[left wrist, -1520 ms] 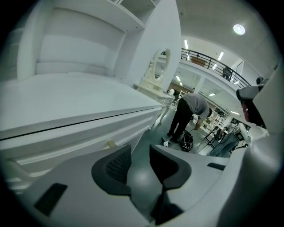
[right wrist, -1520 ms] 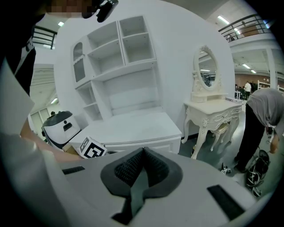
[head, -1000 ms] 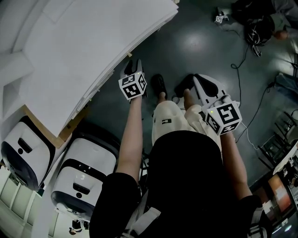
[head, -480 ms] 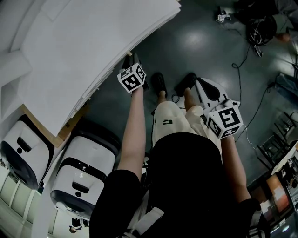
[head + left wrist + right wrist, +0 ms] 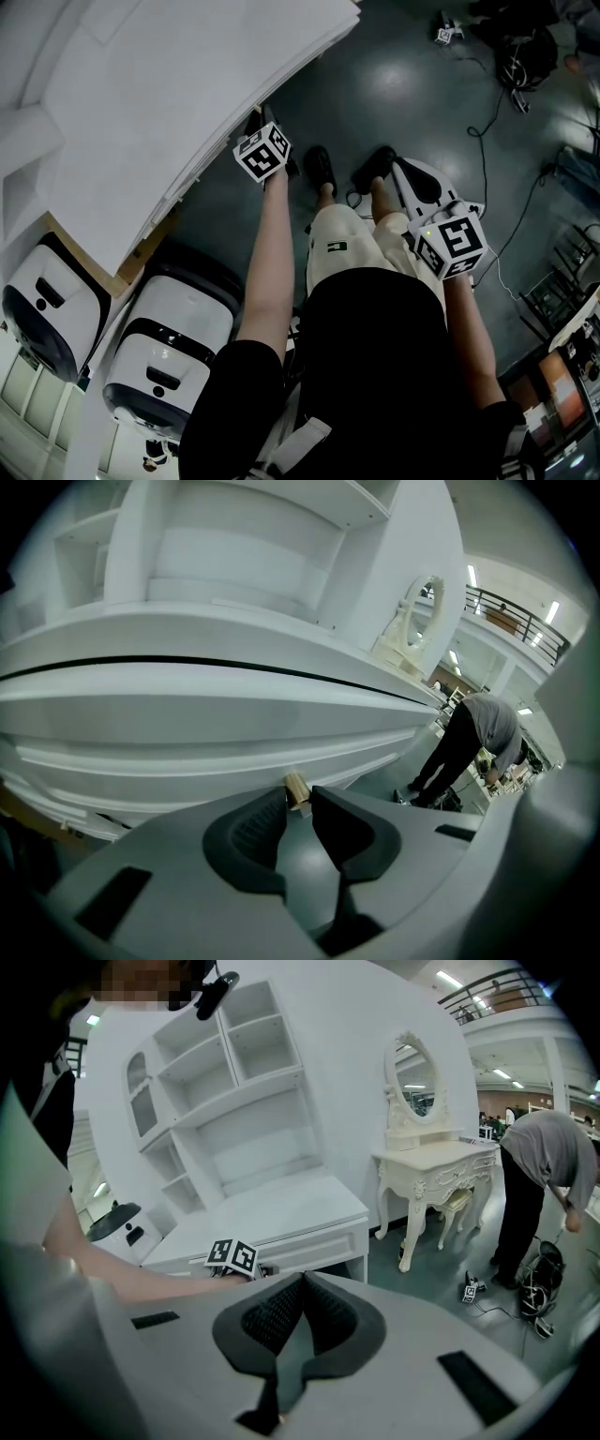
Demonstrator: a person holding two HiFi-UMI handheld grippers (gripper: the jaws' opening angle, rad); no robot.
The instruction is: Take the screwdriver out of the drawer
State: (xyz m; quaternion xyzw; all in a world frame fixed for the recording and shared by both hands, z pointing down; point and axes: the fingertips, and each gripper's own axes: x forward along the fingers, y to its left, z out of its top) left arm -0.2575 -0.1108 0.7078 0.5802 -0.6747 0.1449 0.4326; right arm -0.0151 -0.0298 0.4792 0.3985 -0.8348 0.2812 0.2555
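Observation:
No screwdriver is in sight, and the white drawer front (image 5: 234, 752) (image 5: 309, 1246) under the desk top (image 5: 187, 94) is closed. My left gripper (image 5: 298, 794) (image 5: 258, 120) is at the desk's front edge. Its jaws have just been closing, and their tips now pinch the small tan drawer knob (image 5: 296, 786). The right gripper view shows that gripper's marker cube (image 5: 232, 1257) at the drawer. My right gripper (image 5: 303, 1277) (image 5: 398, 167) hangs back over the floor by the person's legs, its jaws shut with nothing in them.
Two white rounded machines (image 5: 169, 347) (image 5: 42, 309) stand beside the desk at lower left. White shelves (image 5: 225, 1082) rise behind the desk. An ornate dressing table with an oval mirror (image 5: 431, 1166) stands to the right. A person (image 5: 534, 1176) bends over beside it. Cables (image 5: 516, 66) lie on the floor.
My left gripper has moved up the picture to the desk's edge and rolled a little. The right gripper has hardly shifted.

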